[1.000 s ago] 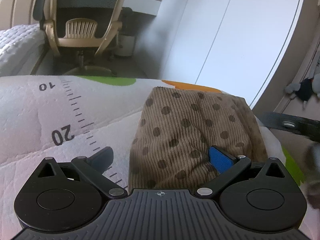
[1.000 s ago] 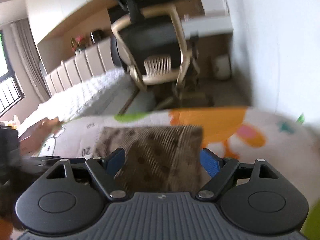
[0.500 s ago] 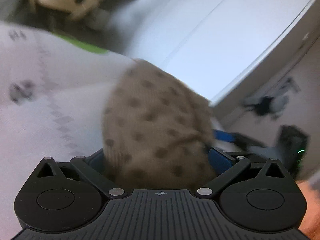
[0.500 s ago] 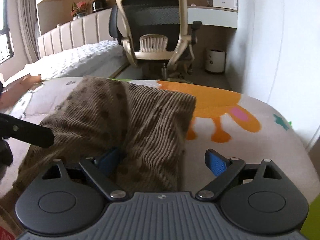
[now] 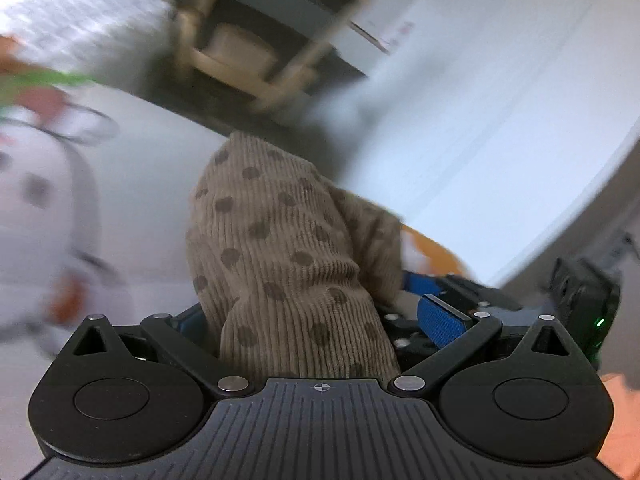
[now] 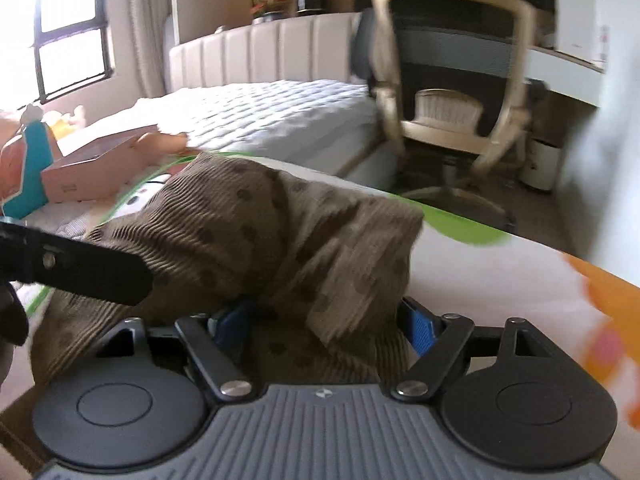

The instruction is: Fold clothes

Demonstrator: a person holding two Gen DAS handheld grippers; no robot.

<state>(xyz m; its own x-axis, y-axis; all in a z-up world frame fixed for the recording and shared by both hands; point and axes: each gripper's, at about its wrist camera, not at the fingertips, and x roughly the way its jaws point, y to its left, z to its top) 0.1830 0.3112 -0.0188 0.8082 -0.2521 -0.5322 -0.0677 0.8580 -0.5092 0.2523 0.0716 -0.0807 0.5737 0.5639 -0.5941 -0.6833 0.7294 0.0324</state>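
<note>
A brown corduroy garment with dark dots [image 5: 288, 248] is bunched up and raised off the white printed mat [image 5: 140, 152]. My left gripper [image 5: 314, 320] is open, its jaws wide. The cloth sits between them, with a gap to the right blue pad [image 5: 440, 320]. In the right wrist view the same garment [image 6: 288, 232] drapes over and between the fingers of my right gripper [image 6: 326, 324], whose jaws also stand wide, so it is open. The left gripper's black finger [image 6: 80, 276] reaches in from the left against the cloth. The view is blurred by motion.
The mat [image 6: 500, 276] has green and orange cartoon prints. A beige office chair [image 6: 452, 80] and a white bin [image 6: 540, 164] stand beyond its far edge. A quilted bed [image 6: 280, 112] and a pink box [image 6: 92, 168] lie to the left. White cabinet doors [image 5: 500, 120] stand on the right.
The garment lay flat and folded on the mat; now it is lifted and bunched between both grippers. Both cameras have swung left. Jaw widths look about unchanged.
</note>
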